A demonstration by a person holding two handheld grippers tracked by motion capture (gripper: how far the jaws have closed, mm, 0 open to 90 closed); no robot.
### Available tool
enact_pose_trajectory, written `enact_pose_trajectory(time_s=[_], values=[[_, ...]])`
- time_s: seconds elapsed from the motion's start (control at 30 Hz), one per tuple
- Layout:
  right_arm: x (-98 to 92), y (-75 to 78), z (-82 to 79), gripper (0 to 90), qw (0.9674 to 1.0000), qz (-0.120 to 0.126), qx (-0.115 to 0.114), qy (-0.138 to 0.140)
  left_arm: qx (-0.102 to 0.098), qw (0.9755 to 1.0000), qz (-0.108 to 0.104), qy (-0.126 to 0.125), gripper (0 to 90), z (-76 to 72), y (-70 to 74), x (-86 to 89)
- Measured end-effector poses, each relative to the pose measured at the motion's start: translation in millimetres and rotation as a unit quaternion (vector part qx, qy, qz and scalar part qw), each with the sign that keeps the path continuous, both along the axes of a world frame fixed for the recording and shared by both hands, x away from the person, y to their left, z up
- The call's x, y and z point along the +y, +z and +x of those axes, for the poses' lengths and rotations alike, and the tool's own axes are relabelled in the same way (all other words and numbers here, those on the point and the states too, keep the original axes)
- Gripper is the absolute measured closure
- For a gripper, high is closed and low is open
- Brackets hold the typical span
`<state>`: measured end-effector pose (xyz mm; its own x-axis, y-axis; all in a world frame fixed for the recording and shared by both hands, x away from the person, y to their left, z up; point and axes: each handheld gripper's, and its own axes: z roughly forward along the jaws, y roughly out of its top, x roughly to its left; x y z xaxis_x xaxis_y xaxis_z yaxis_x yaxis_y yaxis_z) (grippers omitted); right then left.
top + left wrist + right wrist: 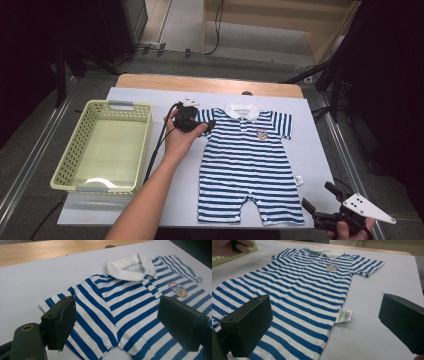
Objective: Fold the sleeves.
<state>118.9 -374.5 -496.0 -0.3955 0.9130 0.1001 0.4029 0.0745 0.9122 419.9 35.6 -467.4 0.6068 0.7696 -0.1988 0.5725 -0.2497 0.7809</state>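
Left of the romper (245, 165), empty basket (80, 145)

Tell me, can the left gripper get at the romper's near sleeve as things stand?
Probably yes. The left gripper hangs right at the sleeve of the striped romper, its jaws open with the cloth lying flat between them. Nothing covers the sleeve, and the basket sits off to the side.

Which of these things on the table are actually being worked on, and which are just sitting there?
In use:
striped baby romper
left gripper, at its sleeve
right gripper, near its leg hem

Lying about:
yellow basket
white table cover
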Motion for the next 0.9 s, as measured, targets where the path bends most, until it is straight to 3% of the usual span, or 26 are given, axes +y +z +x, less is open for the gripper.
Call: enact_pose_trajectory(time_s=[0.2,0.37,0.53,0.9], values=[[-0.6,-1.2,0.5,0.0,1.0000,-0.002,0.001,0.004,0.022,0.9995,0.000,0.021,24.7,12.4,-8.4,2.9],[-0.6,-1.6,0.0,0.0,1.0000,-0.002,0.003,0.005,0.014,0.9990,0.030,0.031,32.3,18.4,-12.9,4.5],[-0.6,-2.4,1.0,0.0,1.0000,-0.003,0.004,0.007,0.010,0.9981,0.039,0.047,41.1,23.5,-18.3,8.5],[-0.1,-3.1,1.0,0.0,0.9999,-0.005,0.006,0.010,0.014,0.9960,0.063,0.061,45.4,26.7,-28.4,9.2]])
